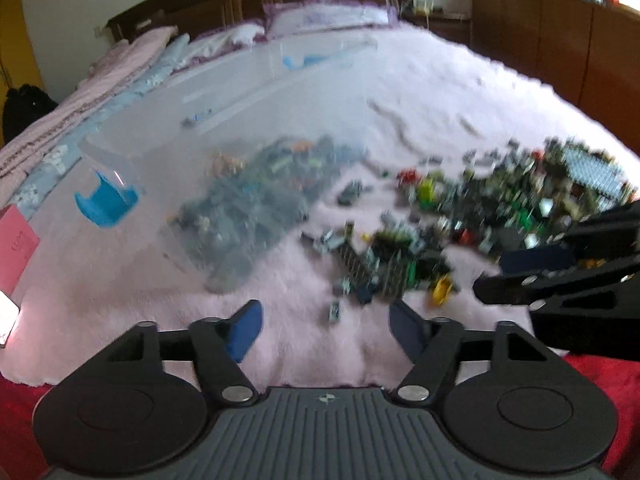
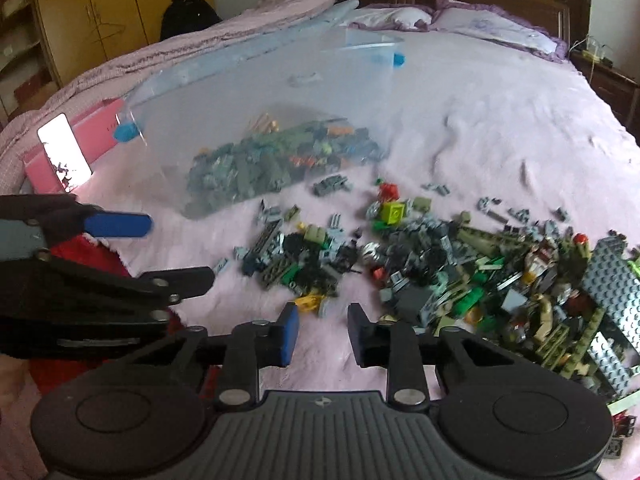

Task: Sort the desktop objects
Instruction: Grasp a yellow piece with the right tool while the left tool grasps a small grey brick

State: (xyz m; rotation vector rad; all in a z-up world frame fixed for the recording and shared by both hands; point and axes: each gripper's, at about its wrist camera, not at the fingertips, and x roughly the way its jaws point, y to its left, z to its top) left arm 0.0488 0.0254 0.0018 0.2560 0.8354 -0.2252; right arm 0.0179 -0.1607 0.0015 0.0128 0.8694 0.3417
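Bricks [image 2: 460,272] lie heaped right of the clear bin [image 2: 256,128]; both hand-held grippers, left [image 1: 326,330] and right [image 2: 323,334], are released and empty. Better pinch one loose near-edge piece squarely.

text: none legible | pink card [image 1: 16,250]: faint marks, unreadable

R gripper [image 2: 323,334] open over pink cover [image 2: 460,120]; brick pile [image 2: 460,276] just ahead.
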